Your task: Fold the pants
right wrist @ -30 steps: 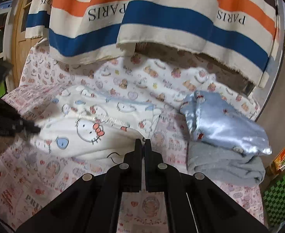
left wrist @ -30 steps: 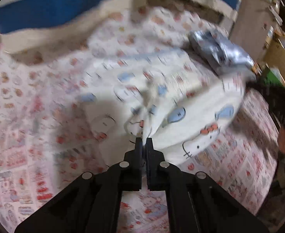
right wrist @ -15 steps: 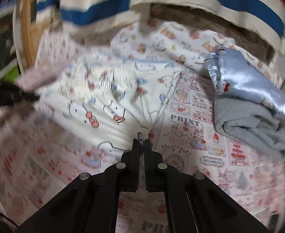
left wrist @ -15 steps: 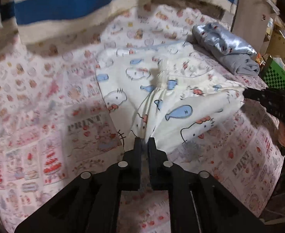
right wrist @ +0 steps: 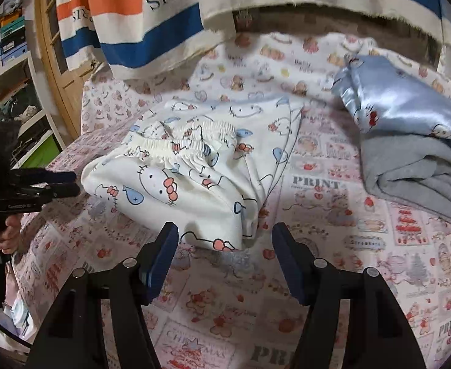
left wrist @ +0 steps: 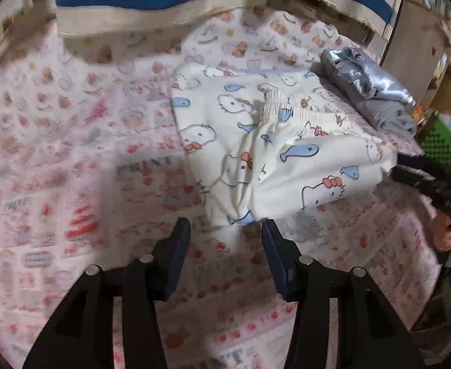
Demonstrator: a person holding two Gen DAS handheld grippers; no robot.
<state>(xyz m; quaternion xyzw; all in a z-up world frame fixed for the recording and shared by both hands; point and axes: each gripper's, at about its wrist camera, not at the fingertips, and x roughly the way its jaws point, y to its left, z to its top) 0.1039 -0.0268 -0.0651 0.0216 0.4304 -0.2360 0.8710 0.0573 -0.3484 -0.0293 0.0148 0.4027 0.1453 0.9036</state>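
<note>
The white cartoon-print pants (left wrist: 274,153) lie folded in a thick bundle on the patterned bed cover, elastic waistband (right wrist: 188,144) on top. My left gripper (left wrist: 225,230) is open and empty, just in front of the bundle's near corner. My right gripper (right wrist: 222,233) is open and empty, its fingers either side of the bundle's near edge without touching it. The left gripper also shows at the left edge of the right wrist view (right wrist: 68,184), close to the bundle's left end. The right gripper shows at the right edge of the left wrist view (left wrist: 425,181).
A folded stack of shiny blue and grey garments (right wrist: 409,141) lies to the right of the pants, also in the left wrist view (left wrist: 373,89). A striped blanket (right wrist: 164,18) hangs behind the bed. Shelves and a door (right wrist: 56,46) stand at the left.
Both grippers were shut on the pants fabric and have let go and opened. The pants now lie folded and still on the bed; both grippers have drawn back slightly.
</note>
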